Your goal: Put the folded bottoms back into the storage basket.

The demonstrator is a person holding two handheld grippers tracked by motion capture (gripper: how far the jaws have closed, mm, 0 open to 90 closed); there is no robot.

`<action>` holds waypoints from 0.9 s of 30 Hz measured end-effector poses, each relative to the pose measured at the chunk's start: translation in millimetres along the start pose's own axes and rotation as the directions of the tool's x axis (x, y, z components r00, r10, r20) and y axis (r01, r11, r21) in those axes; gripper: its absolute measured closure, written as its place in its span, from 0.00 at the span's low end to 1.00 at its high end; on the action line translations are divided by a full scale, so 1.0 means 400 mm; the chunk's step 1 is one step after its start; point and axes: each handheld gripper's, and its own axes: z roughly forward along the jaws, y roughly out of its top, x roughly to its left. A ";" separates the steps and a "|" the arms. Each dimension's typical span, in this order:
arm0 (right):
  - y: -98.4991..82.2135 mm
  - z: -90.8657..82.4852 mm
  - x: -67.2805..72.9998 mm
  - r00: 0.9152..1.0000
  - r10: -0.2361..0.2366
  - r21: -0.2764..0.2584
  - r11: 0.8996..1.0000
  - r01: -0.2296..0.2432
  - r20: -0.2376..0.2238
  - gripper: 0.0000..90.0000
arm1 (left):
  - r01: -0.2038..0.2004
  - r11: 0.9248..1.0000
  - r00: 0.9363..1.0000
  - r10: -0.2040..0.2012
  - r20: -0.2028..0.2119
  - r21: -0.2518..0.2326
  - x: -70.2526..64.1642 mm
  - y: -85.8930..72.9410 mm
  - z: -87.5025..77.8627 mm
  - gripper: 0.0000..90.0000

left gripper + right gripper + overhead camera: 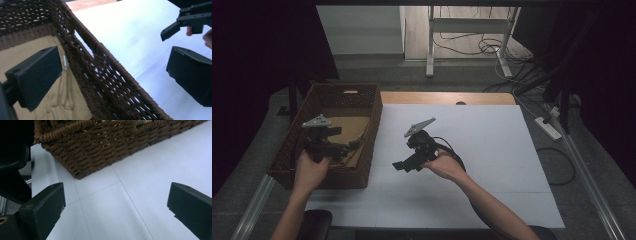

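Note:
A brown wicker basket (372,115) stands at the left of the table with a tan cloth (354,127) lying in it. My left gripper (343,142) is held over the basket's right part, open. In the left gripper view (112,77) its jaws straddle the basket's right wall (105,65), one over the tan cloth (62,100) and one over the white mat. My right gripper (406,165) hovers low over the white mat just right of the basket, open and holding nothing. The right gripper view (116,207) faces a corner of the basket (100,145).
A white mat (492,150) covers the table, with a strip of wood (447,97) showing at the far edge. A power strip (548,127) and cables lie on the floor to the right. White desk legs (430,45) stand beyond the table.

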 end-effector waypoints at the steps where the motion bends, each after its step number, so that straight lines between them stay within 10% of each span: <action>1: -0.004 -0.004 -0.002 1.000 0.003 -0.003 1.000 -0.003 -0.002 0.03 | -0.005 1.000 1.000 0.005 0.000 -0.001 -0.004 -0.003 -0.001 0.00; 27: -0.097 -0.080 -0.012 0.999 0.009 -0.009 1.000 -0.009 0.040 0.03 | 0.000 0.998 0.998 0.004 0.061 -0.068 -0.059 -0.092 -0.044 0.00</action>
